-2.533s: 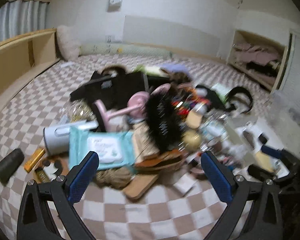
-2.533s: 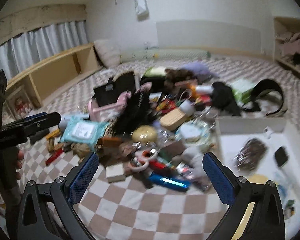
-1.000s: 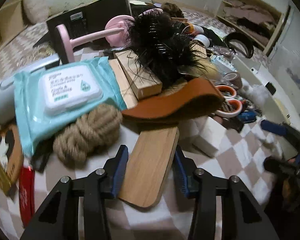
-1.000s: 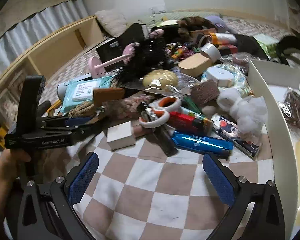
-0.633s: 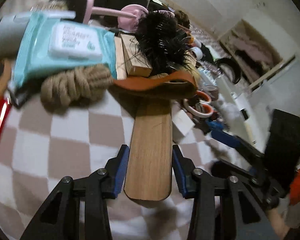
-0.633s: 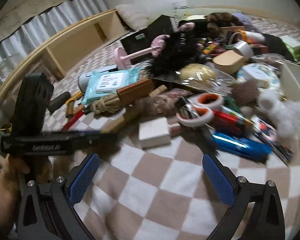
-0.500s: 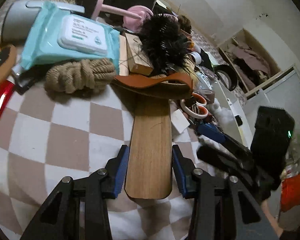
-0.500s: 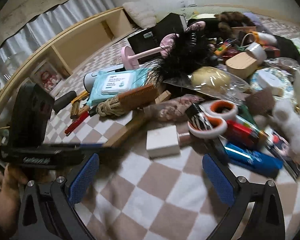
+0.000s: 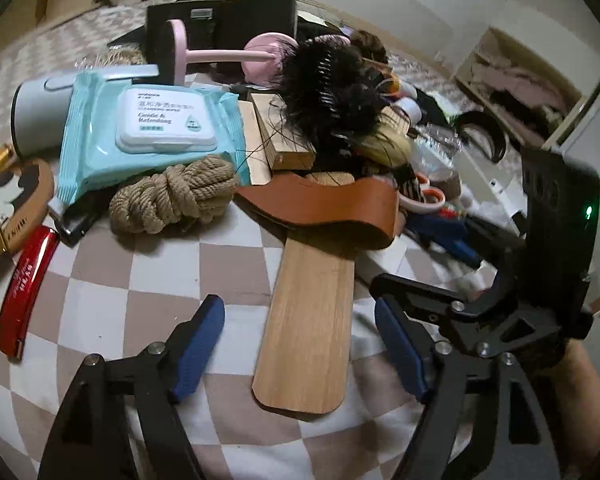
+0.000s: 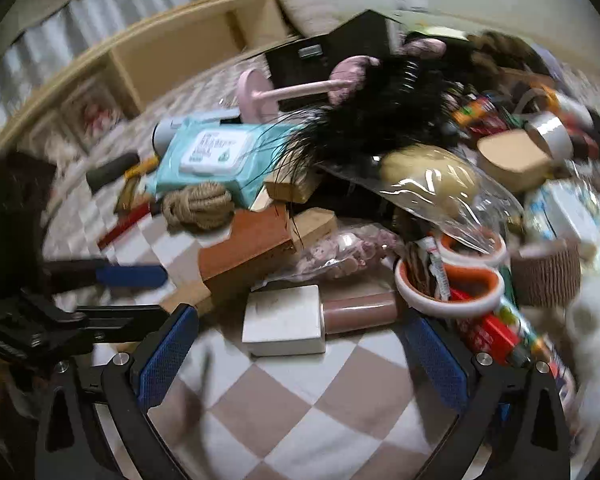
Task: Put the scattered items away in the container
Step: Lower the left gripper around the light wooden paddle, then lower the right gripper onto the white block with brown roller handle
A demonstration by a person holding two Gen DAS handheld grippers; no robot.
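Left hand-held gripper [image 9: 298,354]: my jaws stood released either side of the wooden board [image 9: 308,328].
Board: lying flat on the checked bed cover [image 9: 100,300], far end under the brown leather strap [image 9: 332,204].
Handling: stiff, light, smooth, I judged; pinch its near edges.
Right hand-held gripper [image 10: 300,364]: spread wide, the white box [image 10: 284,320] just ahead.

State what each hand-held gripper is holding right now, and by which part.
Nothing. The left hand-held gripper is open astride the flat wooden paddle, fingers clear of it. The right hand-held gripper is open and empty.
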